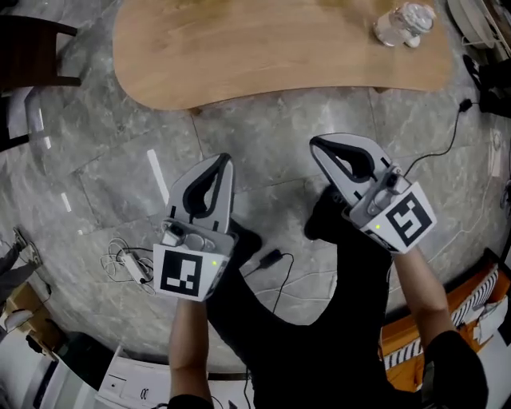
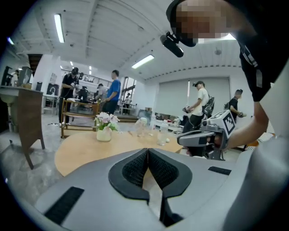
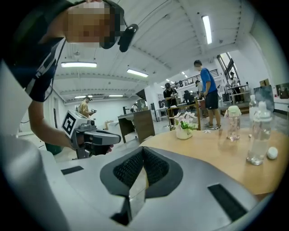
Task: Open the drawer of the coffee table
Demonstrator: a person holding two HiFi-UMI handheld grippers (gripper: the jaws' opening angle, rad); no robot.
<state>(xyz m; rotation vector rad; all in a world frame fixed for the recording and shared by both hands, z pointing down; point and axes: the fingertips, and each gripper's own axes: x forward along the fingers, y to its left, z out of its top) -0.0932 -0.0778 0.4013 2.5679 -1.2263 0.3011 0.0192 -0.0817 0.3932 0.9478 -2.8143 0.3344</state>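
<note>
The coffee table [image 1: 263, 56] has a light wooden top and stands across the far side of the head view. No drawer shows in any view. My left gripper [image 1: 226, 158] hovers over the stone floor short of the table's near edge, jaws shut and empty. My right gripper [image 1: 314, 144] floats beside it, also shut with nothing held. In the left gripper view the closed pads [image 2: 147, 153] point at the tabletop [image 2: 86, 151]. The right gripper view shows its shut pads [image 3: 142, 151] before the same tabletop [image 3: 212, 155].
A clear bottle [image 1: 403, 24] lies at the table's far right; more bottles [image 3: 258, 135] and a flower vase [image 2: 104, 128] stand on it. Cables [image 1: 132, 264] lie on the floor at left. A dark chair [image 1: 32, 56] is far left. People stand in the background.
</note>
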